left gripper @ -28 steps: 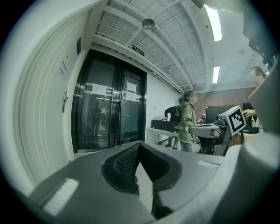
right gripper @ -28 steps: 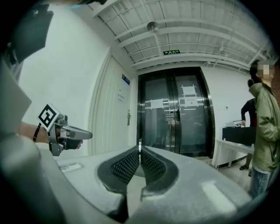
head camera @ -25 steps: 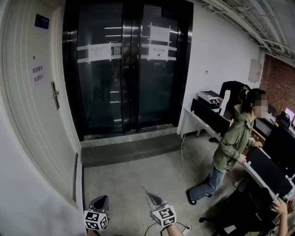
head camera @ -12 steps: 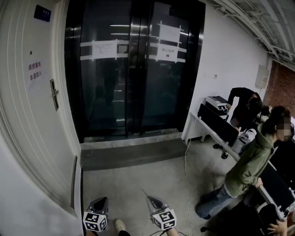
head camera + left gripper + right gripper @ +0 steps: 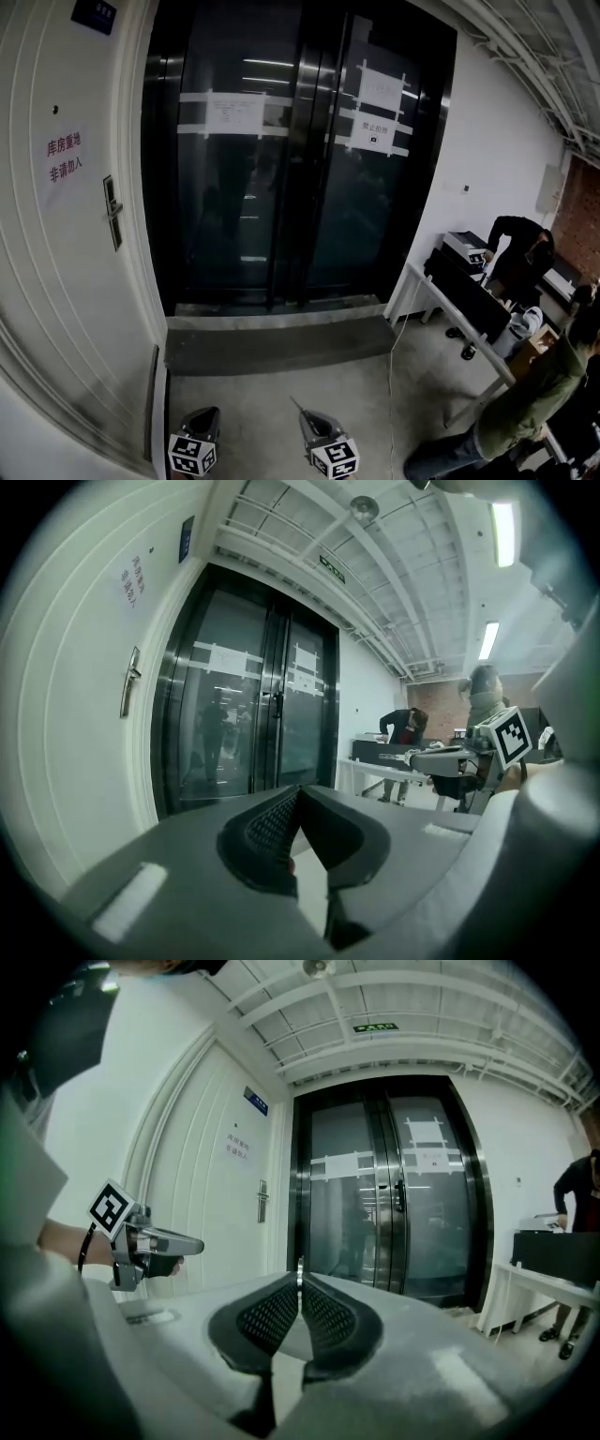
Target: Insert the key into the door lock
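Well short of the door lock (image 5: 112, 212), both grippers are closed.
The right gripper (image 5: 299, 1281) clamps the key (image 5: 299, 1265), its thin tip poking out ahead; the left gripper (image 5: 298, 791) has its jaws together. The lock sits on the white door (image 5: 66, 309) at left.

I looked down a hall that ended in tall dark glass doors (image 5: 281, 169) with paper notices (image 5: 232, 112) taped across them. A dark ramp (image 5: 281, 342) lay at their foot, and bare grey concrete floor (image 5: 281, 403) spread in front of it. A white wall (image 5: 487, 159) ran along the right, with a long white counter (image 5: 448, 309) carrying dark screens below it. A brick wall (image 5: 574, 216) stood beyond. Pipes (image 5: 534, 66) crossed the open ceiling, and a strip light (image 5: 504, 532) glowed overhead.
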The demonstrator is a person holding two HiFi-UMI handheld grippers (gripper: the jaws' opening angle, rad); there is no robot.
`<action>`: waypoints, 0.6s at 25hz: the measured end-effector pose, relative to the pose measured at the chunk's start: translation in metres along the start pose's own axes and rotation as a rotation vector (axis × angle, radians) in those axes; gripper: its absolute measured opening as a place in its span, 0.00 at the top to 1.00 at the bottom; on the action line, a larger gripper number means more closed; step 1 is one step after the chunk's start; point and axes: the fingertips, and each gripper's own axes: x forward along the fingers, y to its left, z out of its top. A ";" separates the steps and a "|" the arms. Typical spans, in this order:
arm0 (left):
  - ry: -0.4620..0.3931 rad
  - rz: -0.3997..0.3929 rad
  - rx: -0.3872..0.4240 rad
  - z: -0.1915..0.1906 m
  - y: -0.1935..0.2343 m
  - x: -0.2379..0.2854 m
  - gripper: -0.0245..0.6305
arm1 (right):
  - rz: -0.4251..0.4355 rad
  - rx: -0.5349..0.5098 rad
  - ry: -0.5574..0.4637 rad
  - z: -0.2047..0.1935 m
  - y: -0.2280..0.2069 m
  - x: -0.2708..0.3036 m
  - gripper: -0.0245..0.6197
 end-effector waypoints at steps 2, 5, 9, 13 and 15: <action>-0.002 0.005 -0.003 0.007 0.025 0.019 0.96 | 0.009 -0.002 -0.003 0.005 -0.002 0.033 0.95; 0.001 0.007 -0.003 0.012 0.059 0.042 0.96 | 0.019 -0.009 0.001 0.012 -0.002 0.077 0.95; 0.006 0.013 -0.008 0.015 0.092 0.063 0.96 | 0.019 0.006 0.012 0.019 -0.005 0.120 0.95; 0.008 0.031 -0.017 0.016 0.122 0.071 0.96 | 0.034 -0.006 0.016 0.019 -0.004 0.157 0.95; 0.011 0.047 -0.025 0.015 0.136 0.072 0.96 | 0.046 -0.020 0.021 0.026 0.002 0.172 0.95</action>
